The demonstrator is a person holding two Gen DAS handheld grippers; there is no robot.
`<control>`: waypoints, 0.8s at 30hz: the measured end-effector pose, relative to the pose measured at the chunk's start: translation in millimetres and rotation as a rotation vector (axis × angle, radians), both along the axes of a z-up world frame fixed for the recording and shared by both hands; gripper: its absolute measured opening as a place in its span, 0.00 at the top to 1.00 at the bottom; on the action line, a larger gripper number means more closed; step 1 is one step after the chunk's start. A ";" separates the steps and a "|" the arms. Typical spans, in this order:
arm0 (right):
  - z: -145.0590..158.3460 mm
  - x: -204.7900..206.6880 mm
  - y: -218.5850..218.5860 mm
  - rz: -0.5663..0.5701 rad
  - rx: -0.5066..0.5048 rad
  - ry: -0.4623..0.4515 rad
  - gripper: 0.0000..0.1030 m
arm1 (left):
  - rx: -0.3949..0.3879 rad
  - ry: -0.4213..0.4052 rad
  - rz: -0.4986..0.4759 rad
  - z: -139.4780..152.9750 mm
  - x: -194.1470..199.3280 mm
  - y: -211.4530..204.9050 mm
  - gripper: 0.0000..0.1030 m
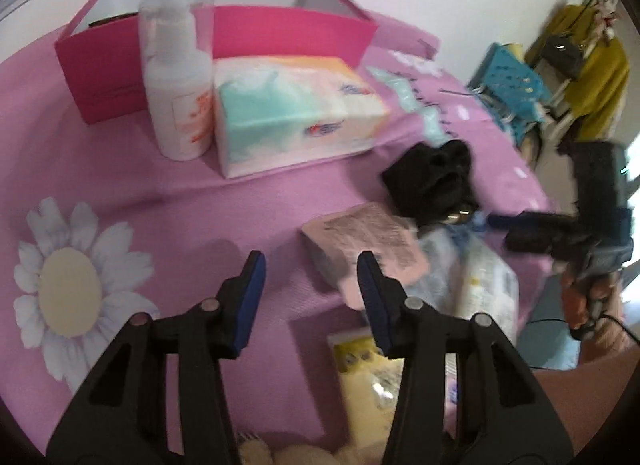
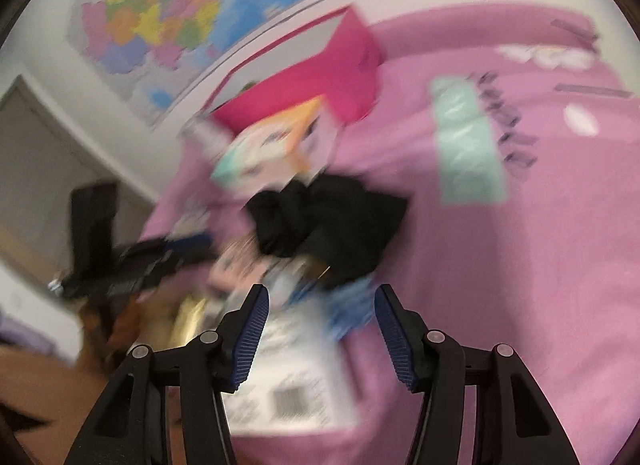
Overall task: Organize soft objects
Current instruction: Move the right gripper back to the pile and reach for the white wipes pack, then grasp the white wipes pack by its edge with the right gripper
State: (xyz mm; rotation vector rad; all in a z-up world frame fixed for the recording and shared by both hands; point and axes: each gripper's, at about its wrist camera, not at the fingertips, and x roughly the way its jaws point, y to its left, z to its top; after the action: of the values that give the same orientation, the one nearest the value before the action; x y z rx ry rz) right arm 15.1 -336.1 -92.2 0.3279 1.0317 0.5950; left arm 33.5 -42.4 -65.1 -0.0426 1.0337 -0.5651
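Observation:
On a pink bedspread [image 1: 160, 193] lie soft things: a black cloth bundle [image 1: 432, 177], a small pink tissue pack [image 1: 364, 241], a white and blue wipes pack [image 1: 480, 289] and a large tissue pack [image 1: 296, 113]. My left gripper [image 1: 310, 289] is open and empty, its right finger just in front of the pink pack. My right gripper [image 2: 320, 317] is open and empty, hovering over the white pack [image 2: 296, 377], with the black cloth [image 2: 328, 221] just ahead. The right wrist view is blurred. The right gripper also shows in the left wrist view [image 1: 560, 225].
An open pink box [image 1: 216, 45] stands at the back, with a white pump bottle [image 1: 180, 81] in front of it. A yellow packet [image 1: 372, 377] lies near the bed's front edge. A chair with yellow clothes [image 1: 592, 77] stands at the far right. A map [image 2: 160, 13] hangs on the wall.

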 end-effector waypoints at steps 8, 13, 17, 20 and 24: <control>-21.3 -11.5 11.7 0.076 0.032 0.082 0.44 | -0.133 0.074 -0.255 18.3 -52.2 -15.1 0.52; -22.6 -14.4 6.0 0.071 0.052 0.082 0.44 | -0.151 0.157 -0.367 10.0 -72.0 -29.2 0.52; -25.0 -16.9 5.4 0.069 0.055 0.080 0.51 | -0.145 0.244 -0.394 -7.1 -72.9 -43.0 0.52; -22.7 -20.8 -1.3 0.049 0.075 0.075 0.58 | -0.174 0.253 -0.380 -5.6 -71.4 -44.5 0.52; -14.9 -24.7 1.4 0.049 0.088 0.051 0.67 | -0.197 0.252 -0.358 -5.3 -67.1 -51.9 0.52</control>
State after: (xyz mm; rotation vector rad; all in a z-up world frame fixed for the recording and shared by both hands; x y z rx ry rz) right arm -9.6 -334.7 -107.1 0.3971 1.0667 0.6804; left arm -33.6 -94.2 -70.4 -0.1061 1.2370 -1.0068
